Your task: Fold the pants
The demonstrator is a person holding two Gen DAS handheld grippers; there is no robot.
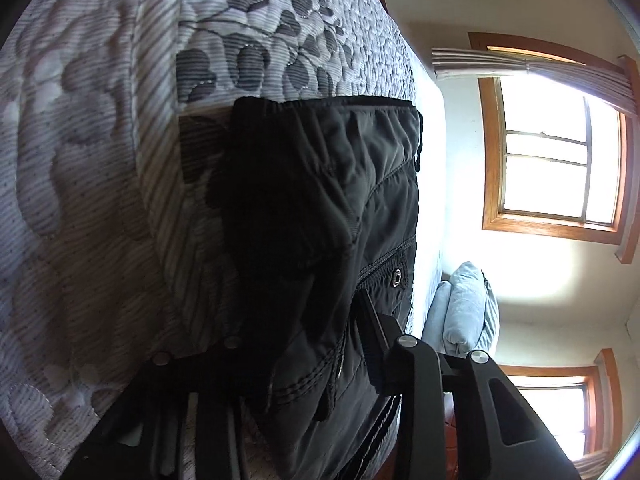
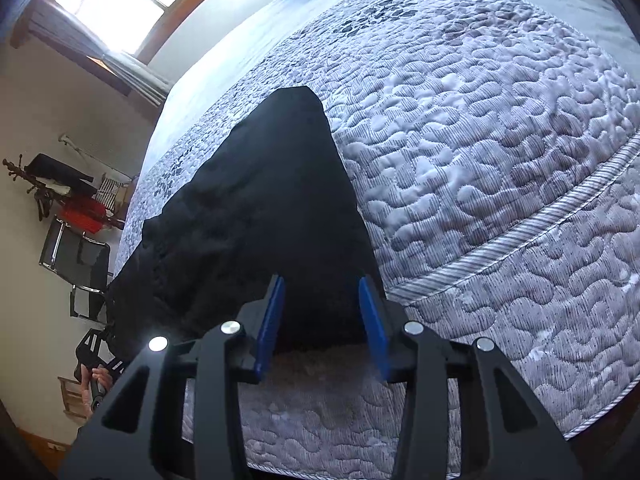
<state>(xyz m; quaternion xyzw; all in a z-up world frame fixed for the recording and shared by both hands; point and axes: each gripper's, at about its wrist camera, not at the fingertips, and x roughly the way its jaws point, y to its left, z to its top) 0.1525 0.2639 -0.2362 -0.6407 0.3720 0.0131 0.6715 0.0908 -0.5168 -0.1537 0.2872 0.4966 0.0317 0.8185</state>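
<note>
The black pants (image 1: 340, 208) are laid on the quilted bed (image 1: 100, 160), in the centre of the left wrist view, with the elastic waistband at the top of the frame. The left gripper (image 1: 320, 344) is narrowed on a thick bunch of this fabric near the pocket seam at the bottom; probably this edge is held so that it can be carried over for a fold. In the right wrist view, the pants narrow to a point in the upper middle. The right gripper (image 2: 322, 320) is half open, its 2 blue pads (image 2: 272, 320) placed on either side of the lower edge of the cloth, and pressing cannot be confirmed.
</note>
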